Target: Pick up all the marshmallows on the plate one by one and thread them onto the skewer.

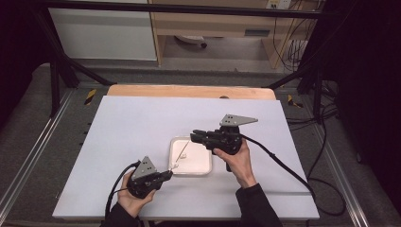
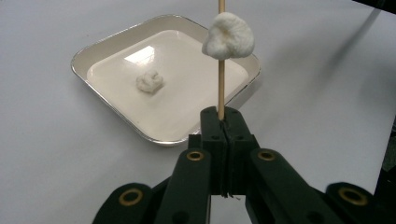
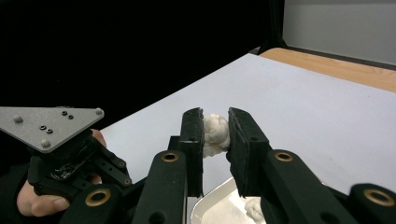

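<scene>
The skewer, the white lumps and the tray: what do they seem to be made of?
Skewer: likely bamboo or wood, thin, pale tan, matte. White lumps: soft and puffy, perhaps marshmallow or cotton. Tray: probably metal, shiny silvery rim, glossy cream inside.

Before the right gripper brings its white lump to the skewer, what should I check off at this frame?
1. Left gripper clamped on skewer: ok.
2. First lump threaded on the skewer: ok.
3. Right gripper pinching a white lump: ok.
4. Lump centred on the skewer tip: cannot tell.
5. Spare lump lying in tray: ok.
</scene>
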